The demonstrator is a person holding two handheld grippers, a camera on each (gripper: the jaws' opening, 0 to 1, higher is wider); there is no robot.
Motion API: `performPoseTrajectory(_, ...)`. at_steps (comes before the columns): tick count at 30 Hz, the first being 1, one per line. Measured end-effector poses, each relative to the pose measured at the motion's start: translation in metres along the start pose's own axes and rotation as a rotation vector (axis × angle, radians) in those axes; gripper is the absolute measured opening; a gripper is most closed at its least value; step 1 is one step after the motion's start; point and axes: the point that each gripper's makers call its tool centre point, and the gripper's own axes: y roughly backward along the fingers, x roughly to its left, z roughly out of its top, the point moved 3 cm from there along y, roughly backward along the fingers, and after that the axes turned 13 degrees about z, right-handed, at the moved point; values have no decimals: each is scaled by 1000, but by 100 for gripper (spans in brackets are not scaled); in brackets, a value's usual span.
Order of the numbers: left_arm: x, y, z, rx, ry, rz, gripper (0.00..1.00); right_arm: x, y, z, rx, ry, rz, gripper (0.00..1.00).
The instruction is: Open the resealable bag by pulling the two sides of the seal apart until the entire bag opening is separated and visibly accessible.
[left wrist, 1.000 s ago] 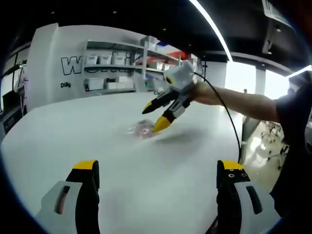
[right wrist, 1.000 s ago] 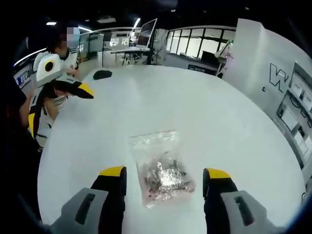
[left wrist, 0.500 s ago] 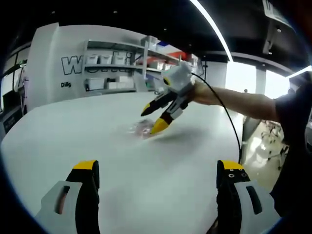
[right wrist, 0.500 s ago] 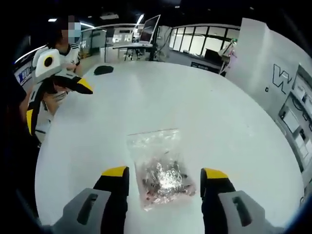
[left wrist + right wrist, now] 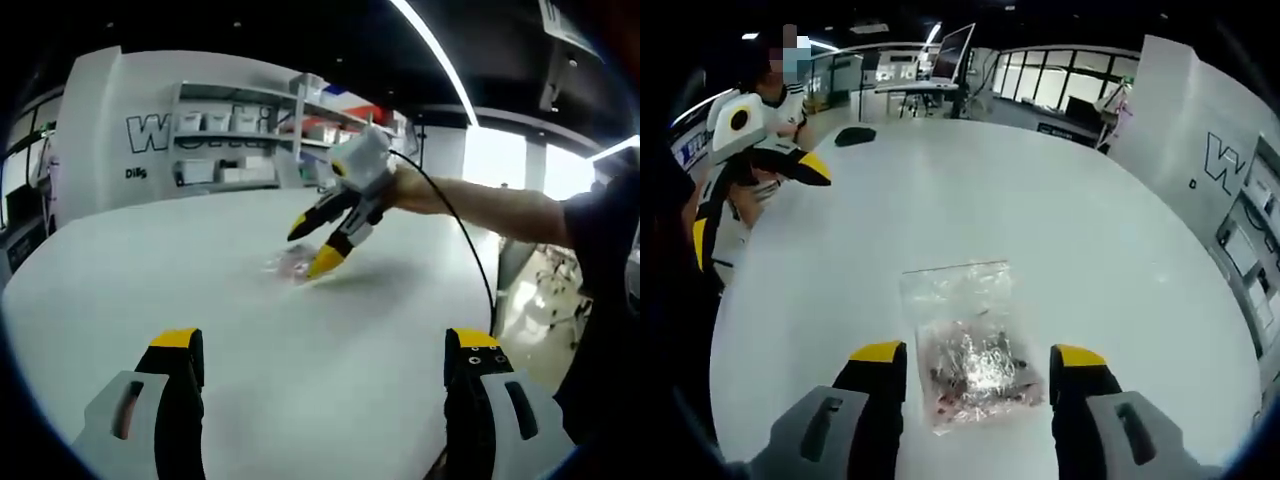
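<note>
On the white wall [image 5: 110, 120] at about eleven o'clock in the left gripper view, large outlined letters begin with a "W" and run behind a shelving unit [image 5: 240, 135]; below them sits a small dark word that seems to start "Dil", too small to read with certainty. The same big "W" shows at about two o'clock in the right gripper view. Labels on the shelf bins are too blurred to read.

The resealable bag [image 5: 968, 345] lies flat on the round white table [image 5: 1060, 230], clear plastic with a heap of small shiny pieces inside, gathered toward the end nearest the camera. In the right gripper view it sits just above six o'clock, its filled end between the two yellow-tipped jaws of the right gripper [image 5: 978, 358], its other end stretching away toward the centre. The jaws stand wide apart, one on each side of the bag; whether they touch it I cannot tell.

In the left gripper view the bag is a faint glinting patch near the centre, with the right gripper poised over it, held by a person's hand [image 5: 410, 188] coming in from three o'clock. The left gripper [image 5: 325, 345] is well apart from the bag, its jaws spread wide with bare table between them.

A dark flat object [image 5: 855, 136] lies on the table at eleven o'clock in the right gripper view.
</note>
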Motion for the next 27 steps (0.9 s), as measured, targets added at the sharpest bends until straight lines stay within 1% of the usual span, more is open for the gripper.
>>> performPoseTrajectory(4, 0, 0, 0, 1, 0, 1, 99, -1, -3, 0, 14, 4, 7, 54)
performPoseTrajectory(8, 2, 0, 0, 1, 1, 2, 99, 0, -5, -1, 29, 3, 30, 45)
performPoseTrajectory(9, 2, 0, 0, 1, 1, 2, 99, 0, -6, -1, 32, 4, 32, 44)
performPoseTrajectory(13, 4, 0, 1, 0, 2, 2, 99, -1, -9, -4, 47, -11, 45, 41)
performPoseTrajectory(20, 5, 1, 1, -2, 4, 3, 99, 1, -9, -4, 62, -10, 49, 36)
performPoseTrajectory(27, 5, 1, 0, -1, 4, 4, 99, 1, -6, -4, 60, -14, 43, 30)
